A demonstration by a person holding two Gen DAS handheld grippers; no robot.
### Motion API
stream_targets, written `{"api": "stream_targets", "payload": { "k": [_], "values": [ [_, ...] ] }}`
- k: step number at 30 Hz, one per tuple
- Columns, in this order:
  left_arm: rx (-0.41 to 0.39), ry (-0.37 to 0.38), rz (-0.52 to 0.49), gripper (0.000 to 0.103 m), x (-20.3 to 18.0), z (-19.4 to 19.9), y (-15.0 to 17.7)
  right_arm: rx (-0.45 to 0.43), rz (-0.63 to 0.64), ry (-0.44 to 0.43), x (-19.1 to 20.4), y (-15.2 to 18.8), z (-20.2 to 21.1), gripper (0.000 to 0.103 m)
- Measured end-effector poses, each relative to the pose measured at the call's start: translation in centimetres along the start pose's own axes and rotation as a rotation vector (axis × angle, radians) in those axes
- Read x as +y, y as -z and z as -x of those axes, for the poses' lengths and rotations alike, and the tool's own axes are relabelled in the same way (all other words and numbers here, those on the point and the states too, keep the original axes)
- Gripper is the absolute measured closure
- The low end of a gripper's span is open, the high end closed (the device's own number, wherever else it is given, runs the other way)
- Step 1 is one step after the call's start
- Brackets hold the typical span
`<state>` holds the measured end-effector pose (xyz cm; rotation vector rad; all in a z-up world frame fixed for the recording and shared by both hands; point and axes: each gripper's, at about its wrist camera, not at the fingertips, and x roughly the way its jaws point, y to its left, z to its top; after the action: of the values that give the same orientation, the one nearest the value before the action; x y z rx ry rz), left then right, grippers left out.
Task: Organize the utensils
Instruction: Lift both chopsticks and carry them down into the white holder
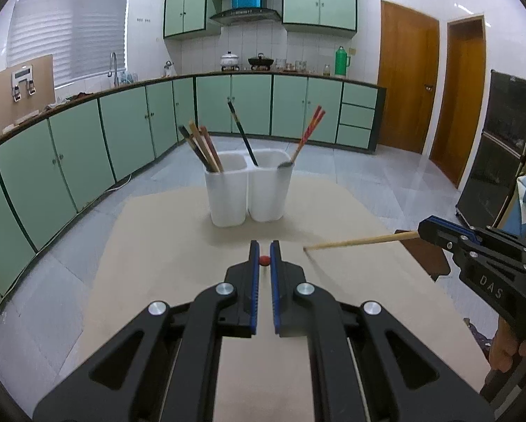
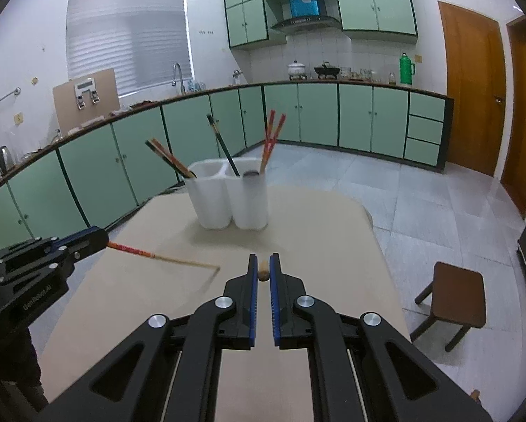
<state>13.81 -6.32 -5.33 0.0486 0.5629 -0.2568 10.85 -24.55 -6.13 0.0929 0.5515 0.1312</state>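
1. Left tool (image 1: 264, 251) clamps a red-ended chopstick (image 2: 161, 256); its tip touches the bench (image 1: 157, 246).
2. Right tool (image 2: 263, 263) clamps a plain chopstick (image 1: 361, 241): light, stiff, slippery; grip near the thick end.
3. White holder (image 1: 248, 190) stands just beyond.

The right tongs (image 1: 421, 232), seen at three o'clock from the left camera, bore "DAS" in pale letters on the black body. The left tongs (image 2: 104, 241), at nine o'clock from the right camera, bore "GenROBOT.AI".
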Motion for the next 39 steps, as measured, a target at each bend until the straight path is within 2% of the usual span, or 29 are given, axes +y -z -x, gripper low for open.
{"api": "stream_targets", "payload": {
  "k": [10,17,24,32,39],
  "values": [
    [-0.05,0.011,-0.007,0.098,0.6,1.8,-2.0,-0.037,0.033,-0.06,1.1,-3.1,1.7,0.096],
    [-0.068,0.037,-0.001,0.098,1.2,3.0,-3.1,-0.049,0.039,-0.136,1.7,-6.0,3.0,0.096],
    [-0.126,0.058,-0.019,0.098,1.4,4.6,-5.0,-0.089,0.055,-0.201,2.0,-9.5,4.3,0.096],
    [-0.239,0.043,-0.062,0.098,1.2,5.6,-9.4,-0.181,0.101,-0.188,2.9,-14.6,4.3,0.096],
    [-0.318,0.02,-0.076,0.098,1.5,4.1,-14.2,-0.262,0.124,-0.147,3.5,-20.6,2.3,0.096]
  ]
}}
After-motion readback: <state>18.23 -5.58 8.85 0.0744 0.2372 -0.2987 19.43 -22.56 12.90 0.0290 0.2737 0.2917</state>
